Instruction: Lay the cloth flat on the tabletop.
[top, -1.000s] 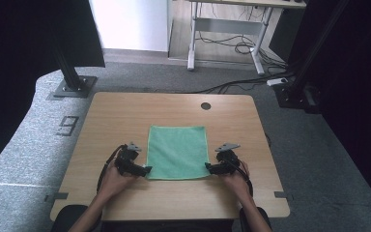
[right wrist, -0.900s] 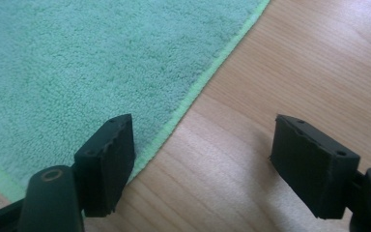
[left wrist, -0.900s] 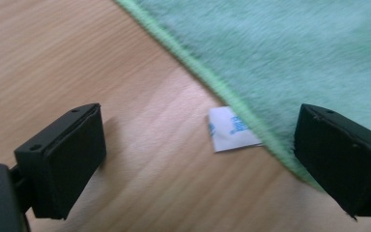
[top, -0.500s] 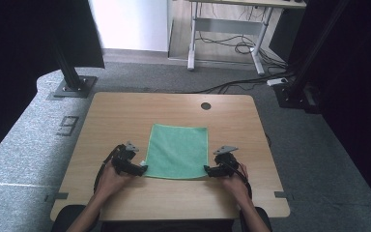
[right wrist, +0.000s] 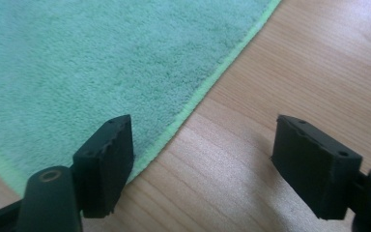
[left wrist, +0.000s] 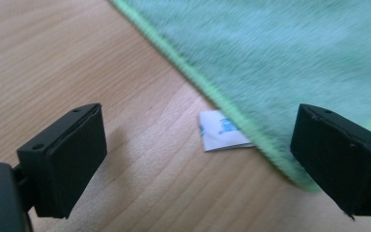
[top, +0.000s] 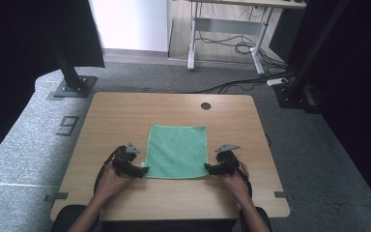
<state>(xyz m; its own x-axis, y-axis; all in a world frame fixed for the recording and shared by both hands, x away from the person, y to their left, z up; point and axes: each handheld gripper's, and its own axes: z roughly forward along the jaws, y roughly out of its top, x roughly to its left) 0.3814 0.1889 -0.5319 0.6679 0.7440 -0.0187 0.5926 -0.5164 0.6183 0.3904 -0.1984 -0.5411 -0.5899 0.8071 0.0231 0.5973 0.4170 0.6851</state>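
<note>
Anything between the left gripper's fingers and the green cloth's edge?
Yes. In the left gripper view a small white tag sticks out from under the green cloth onto the table, between the open left gripper fingers.

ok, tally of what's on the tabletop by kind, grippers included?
Green cloth: 1
White label at the cloth's edge: 1
Grippers: 2, the left gripper and the right gripper, both with jaws open at the cloth's near corners
Total: 4
</note>
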